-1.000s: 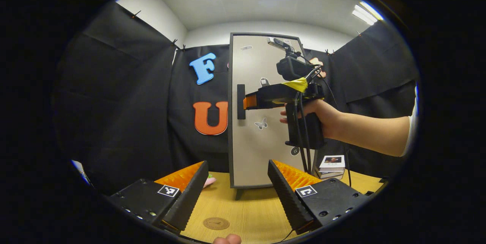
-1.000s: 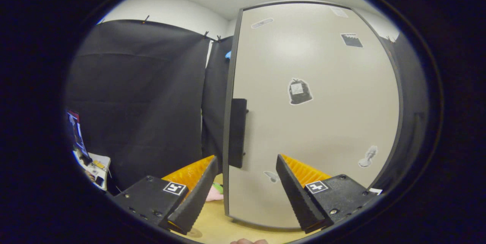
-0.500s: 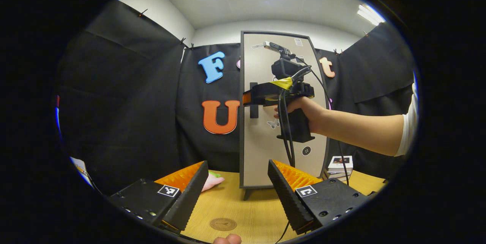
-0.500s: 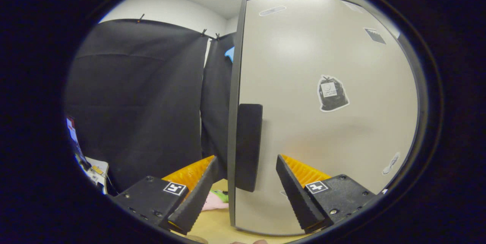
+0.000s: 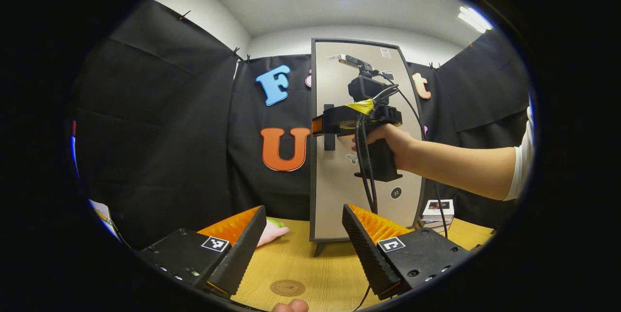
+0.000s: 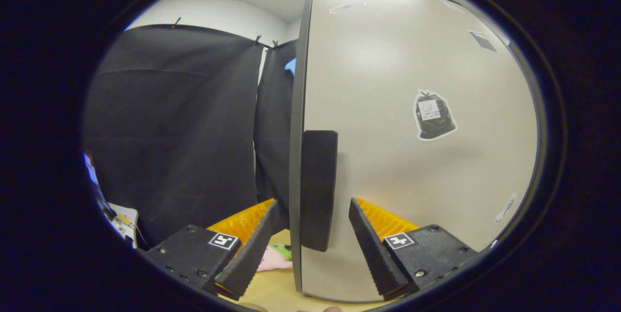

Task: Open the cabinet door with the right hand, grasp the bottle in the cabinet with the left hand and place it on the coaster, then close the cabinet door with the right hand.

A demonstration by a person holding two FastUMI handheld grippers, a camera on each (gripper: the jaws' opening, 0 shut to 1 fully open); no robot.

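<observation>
A tall beige cabinet (image 5: 339, 190) stands on the wooden table (image 5: 330, 263) with its door (image 6: 412, 166) shut, so the bottle inside is hidden. In the right gripper view my right gripper (image 6: 313, 237) is open, one finger on each side of the black vertical door handle (image 6: 318, 186) without pressing it. In the left gripper view the right gripper (image 5: 320, 126), held by a hand (image 5: 388, 139), reaches the handle (image 5: 329, 143). My left gripper (image 5: 303, 237) hangs open and empty low over the table. A round brown coaster (image 5: 287, 287) lies just below it.
A pink and green soft thing (image 5: 271, 233) lies on the table left of the cabinet. A small stack of books (image 5: 436, 211) sits to the cabinet's right. The person's forearm (image 5: 461, 169) crosses in from the right. Cables (image 5: 364, 171) hang from the right gripper.
The right gripper has moved forward to the door handle, which now sits between its fingers, and the fingers have narrowed slightly. The left gripper has barely shifted.
</observation>
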